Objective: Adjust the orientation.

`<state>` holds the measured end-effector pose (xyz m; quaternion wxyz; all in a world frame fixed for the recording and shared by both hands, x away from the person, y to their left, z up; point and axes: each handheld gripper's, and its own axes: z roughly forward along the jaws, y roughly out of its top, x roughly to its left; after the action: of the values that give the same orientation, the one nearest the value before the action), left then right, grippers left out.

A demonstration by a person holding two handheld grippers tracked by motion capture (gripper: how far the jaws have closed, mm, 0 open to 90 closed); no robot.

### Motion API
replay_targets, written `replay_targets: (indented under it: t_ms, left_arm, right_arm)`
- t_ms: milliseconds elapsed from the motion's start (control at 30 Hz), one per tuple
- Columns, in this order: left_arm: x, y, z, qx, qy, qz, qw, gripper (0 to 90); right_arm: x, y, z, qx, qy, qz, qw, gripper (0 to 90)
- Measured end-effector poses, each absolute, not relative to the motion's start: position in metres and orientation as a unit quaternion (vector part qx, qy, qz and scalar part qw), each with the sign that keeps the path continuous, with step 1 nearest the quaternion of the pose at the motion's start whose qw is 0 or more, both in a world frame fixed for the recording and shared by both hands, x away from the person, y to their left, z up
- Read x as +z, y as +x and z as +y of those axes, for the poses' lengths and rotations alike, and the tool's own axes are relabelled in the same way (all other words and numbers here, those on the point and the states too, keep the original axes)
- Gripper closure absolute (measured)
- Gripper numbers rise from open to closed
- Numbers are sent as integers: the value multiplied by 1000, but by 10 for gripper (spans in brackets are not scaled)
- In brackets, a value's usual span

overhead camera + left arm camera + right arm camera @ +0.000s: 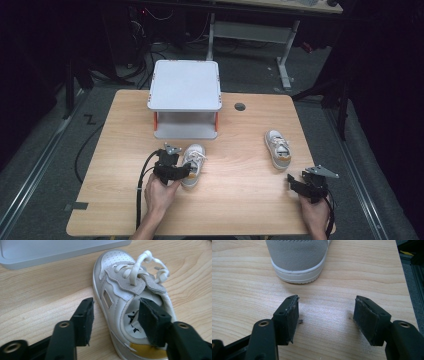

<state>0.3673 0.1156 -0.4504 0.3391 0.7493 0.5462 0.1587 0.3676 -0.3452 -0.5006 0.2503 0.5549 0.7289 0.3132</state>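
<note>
On the wooden table (240,195), the left hand-held gripper (113,315) straddles one shoe's (125,290) collar, jaws apart, unclamped.

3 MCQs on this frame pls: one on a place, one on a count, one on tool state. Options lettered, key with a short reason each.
1. Where is the left tool relative to the nearer sneaker?
A. One jaw in the shoe's opening, one outside its side wall
B. Resting on the white shelf stand
C. Off the table's edge

2. How many sneakers lie on the wooden table?
A. One
B. Two
C. Four

3. What state is the right tool in?
A. Shut on a lace
B. Shut on the heel
C. Open, holding nothing

Key:
1 A: the left gripper view shows one pad inside the collar and the other on the table beside the shoe.
2 B: the high view shows one by the left tool and another sneaker to the right.
3 C: the right gripper view shows the jaws wide apart over bare wood, short of the grey heel.
</note>
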Motion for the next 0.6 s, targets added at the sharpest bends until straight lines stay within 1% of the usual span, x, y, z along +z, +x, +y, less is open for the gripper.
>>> replay_targets:
  t_ms: [67,100,200,267,300,367,467,600]
  left_arm:
    - [-449,365,117,159,748,540,352,431]
    - [-448,362,120,157,743,536,370,418]
    - [-446,361,124,154,739,530,387,403]
    - [-445,360,128,164,734,524,399,395]
    - [-445,359,134,170,730,520,409,386]
    - [-446,358,141,176,724,521,416,380]
    - [-448,356,149,185,718,523,421,380]
    - [-457,353,168,196,697,541,428,378]
  right_arm:
    - [-501,368,-345,313,555,729,250,369]
    - [-501,368,-345,313,555,729,250,369]
    - [-501,368,-345,313,555,729,250,369]
    - [-501,368,-345,314,553,730,250,370]
    - [-501,367,-345,316,550,732,249,393]
    - [-500,367,-344,317,546,734,249,426]
    - [-500,367,-343,318,547,734,248,437]
    - [-500,368,-343,320,547,733,247,453]
